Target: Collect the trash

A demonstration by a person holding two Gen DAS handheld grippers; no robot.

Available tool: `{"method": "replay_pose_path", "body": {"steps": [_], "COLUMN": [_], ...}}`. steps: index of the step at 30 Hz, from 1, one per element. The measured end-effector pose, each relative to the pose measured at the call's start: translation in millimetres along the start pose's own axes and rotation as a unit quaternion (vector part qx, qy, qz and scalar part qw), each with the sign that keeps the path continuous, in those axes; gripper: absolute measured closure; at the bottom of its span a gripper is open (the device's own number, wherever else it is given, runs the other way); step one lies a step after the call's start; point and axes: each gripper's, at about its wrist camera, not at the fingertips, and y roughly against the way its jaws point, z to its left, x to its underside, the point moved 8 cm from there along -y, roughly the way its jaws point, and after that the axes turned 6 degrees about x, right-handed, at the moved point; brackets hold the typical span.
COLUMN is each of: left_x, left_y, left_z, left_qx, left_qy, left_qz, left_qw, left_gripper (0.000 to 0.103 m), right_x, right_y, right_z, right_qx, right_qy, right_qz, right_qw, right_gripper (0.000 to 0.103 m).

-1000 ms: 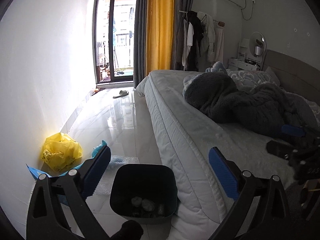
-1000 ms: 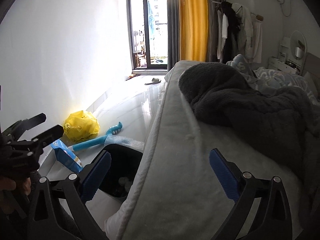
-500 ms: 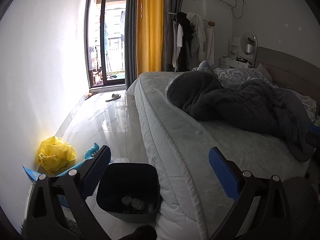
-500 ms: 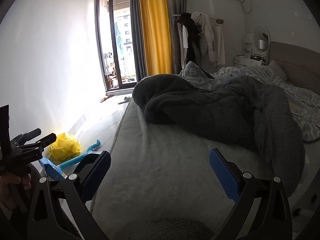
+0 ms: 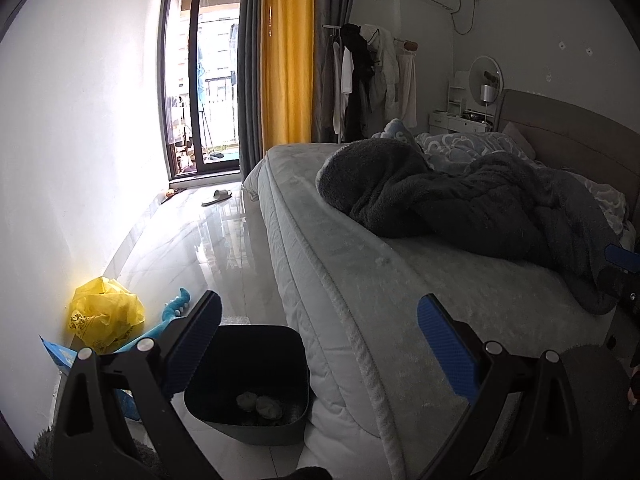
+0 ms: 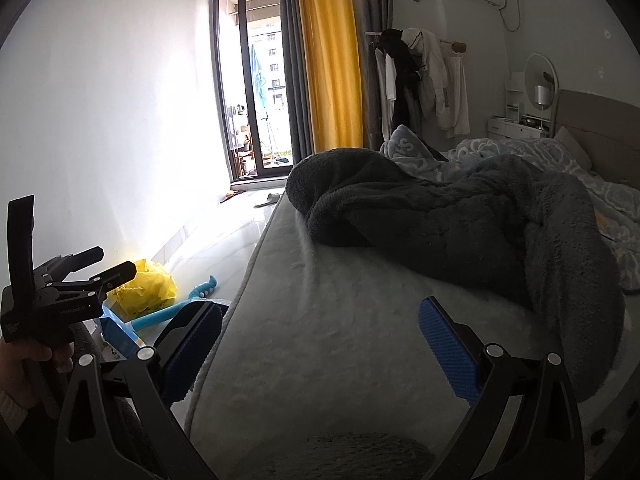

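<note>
A dark bin [image 5: 248, 384] stands on the floor against the bed's side, with crumpled white paper balls [image 5: 258, 404] at its bottom. My left gripper [image 5: 320, 340] is open and empty, held above the bin and the mattress edge. A yellow plastic bag [image 5: 105, 314] [image 6: 146, 292] lies by the wall, with a blue packet [image 6: 120, 334] and a teal toy [image 6: 176, 310] beside it. Over the bed, my right gripper [image 6: 320, 344] hangs open with nothing between its pads. The left gripper's body [image 6: 60, 300] shows at the left of the right wrist view, held by a hand.
A bed [image 5: 400, 280] with a dark grey blanket [image 5: 460, 204] fills the right side. A narrow glossy floor strip [image 5: 192, 248] runs between wall and bed to a balcony door [image 5: 204, 104], with a slipper [image 5: 216, 197] on it. Clothes hang on a rack [image 5: 368, 80].
Both grippers have risen and drawn back. The left wrist view now shows the bin lower and further off; the right wrist view has swung from the bed's side over the mattress.
</note>
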Motion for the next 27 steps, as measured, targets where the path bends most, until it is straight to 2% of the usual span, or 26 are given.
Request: {"method": "replay_pose_path", "body": {"steps": [7,27], "left_x": [-0.1,1.2], "left_y": [0.5,2.9], "left_z": [0.4,-1.2], "left_qx": [0.002,0.002], "left_qy": [0.001,-0.004], "left_qz": [-0.001,-0.001], "left_qw": [1.0000,1.0000], "left_gripper": [0.003,0.003], "right_x": [-2.1,-0.1], "right_y": [2.1,2.8], "right_z": [-1.3,0.7], "right_qx": [-0.003,-0.003], "right_qy": [-0.020,-0.018], "right_qz": [-0.005,-0.003], "right_qw": [1.000,1.000], "right_gripper": [0.003,0.003]}}
